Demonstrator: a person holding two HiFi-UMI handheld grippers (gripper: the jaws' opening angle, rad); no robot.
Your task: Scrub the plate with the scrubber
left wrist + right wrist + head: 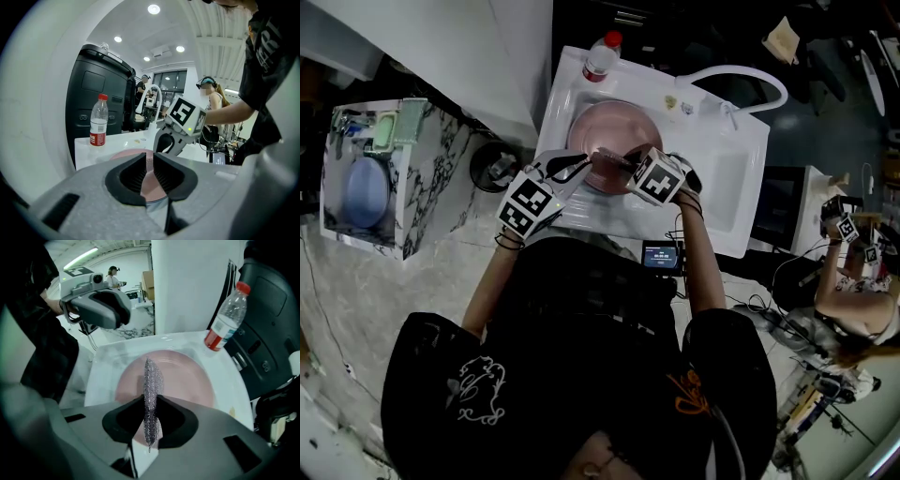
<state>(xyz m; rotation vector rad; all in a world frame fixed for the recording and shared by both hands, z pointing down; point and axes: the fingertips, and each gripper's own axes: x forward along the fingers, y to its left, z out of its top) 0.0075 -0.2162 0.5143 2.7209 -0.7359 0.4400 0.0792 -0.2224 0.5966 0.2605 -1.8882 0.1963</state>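
Since your right hand-held gripper (150,401) clamps the silvery mesh scrubber (151,378), with the round pink plate (187,376) just beyond its jaws and pinched at the rim by your left hand-held gripper (149,164), press down and sweep overlapping circles.

A clear bottle (601,58) with a red cap stands at the upper left corner of the white sink (741,164). A white hose (752,82) arcs over the sink's upper right. At the frame's left sits a marble-patterned box (427,187) holding a blue dish (364,192). A small lit screen (662,254) sits just below the sink's lower edge.
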